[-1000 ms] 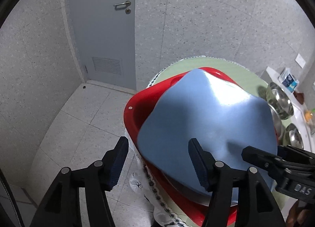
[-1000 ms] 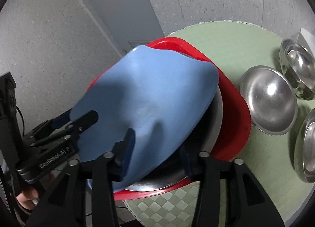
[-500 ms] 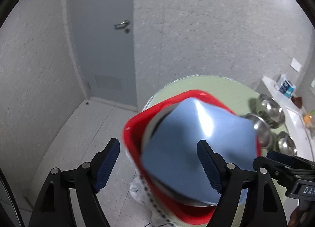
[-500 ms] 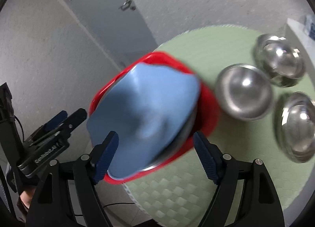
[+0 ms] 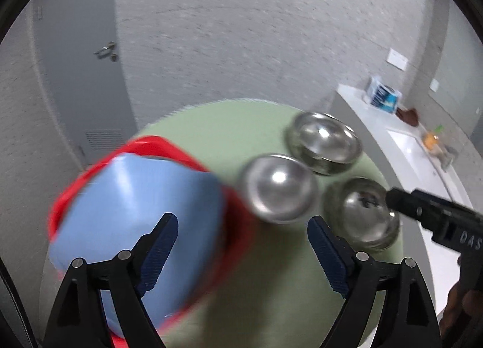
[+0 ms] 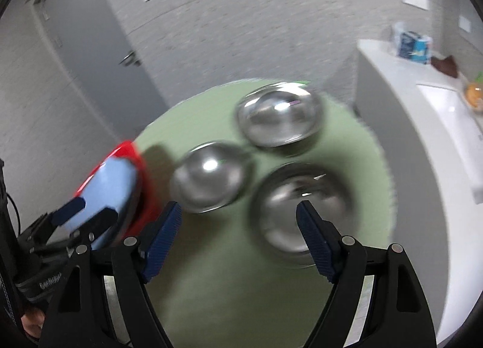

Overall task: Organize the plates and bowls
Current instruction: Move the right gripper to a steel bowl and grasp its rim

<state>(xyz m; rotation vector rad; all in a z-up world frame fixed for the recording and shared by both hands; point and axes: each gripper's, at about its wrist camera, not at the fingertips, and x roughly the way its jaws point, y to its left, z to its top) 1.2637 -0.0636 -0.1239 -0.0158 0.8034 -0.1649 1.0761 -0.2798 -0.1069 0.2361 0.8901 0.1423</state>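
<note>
A blue plate [image 5: 135,212] lies on top of a red tray [image 5: 90,172] at the left of the round green table [image 5: 271,293]. Three steel bowls lie upside down to its right: a middle one [image 5: 279,191], a far one [image 5: 324,142] and a near right one [image 5: 362,215]. My left gripper [image 5: 241,245] is open and empty, above the table between plate and bowls. My right gripper [image 6: 238,227] is open and empty above the bowls [image 6: 211,175], [image 6: 279,118], [image 6: 302,209]. The blue plate [image 6: 108,185] shows at the left there.
A white counter [image 5: 407,148] with a sink, a blue packet [image 5: 382,98] and small items runs along the right wall. A grey door [image 5: 81,82] stands behind the table. The table's near part [image 6: 229,293] is bare green cloth.
Both grippers have pulled back from the blue plate, risen and swung right towards the steel bowls. Both opened wider. The plate stays on the red tray.
</note>
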